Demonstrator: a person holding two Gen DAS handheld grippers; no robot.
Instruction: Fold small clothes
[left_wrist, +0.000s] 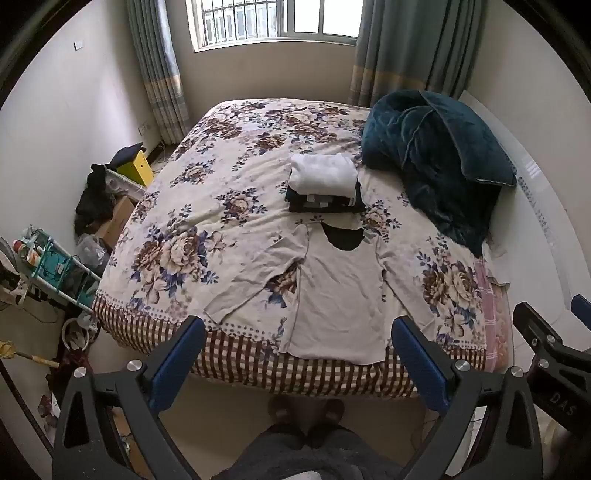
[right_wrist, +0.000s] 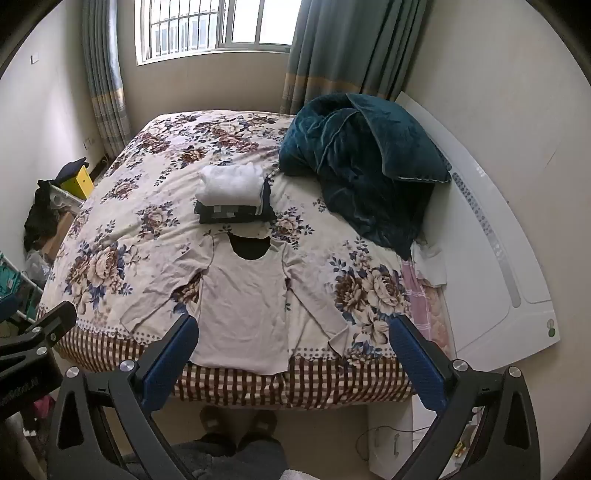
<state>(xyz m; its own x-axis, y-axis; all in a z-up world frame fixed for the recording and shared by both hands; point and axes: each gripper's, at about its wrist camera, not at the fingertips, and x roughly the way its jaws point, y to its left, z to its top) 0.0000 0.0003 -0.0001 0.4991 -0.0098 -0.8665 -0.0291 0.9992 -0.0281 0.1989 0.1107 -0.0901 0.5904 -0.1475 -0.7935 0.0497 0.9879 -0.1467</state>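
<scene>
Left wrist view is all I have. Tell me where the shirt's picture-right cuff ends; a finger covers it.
Observer: The cuff lies flat on the bed, just short of the checked border.
Operator: Report the right gripper.
Observer: The right gripper is open and holds nothing; it hangs over the shirt.
Operator: Describe the near end of the white panel.
Observer: The panel bears a green dot at its near corner.
</scene>
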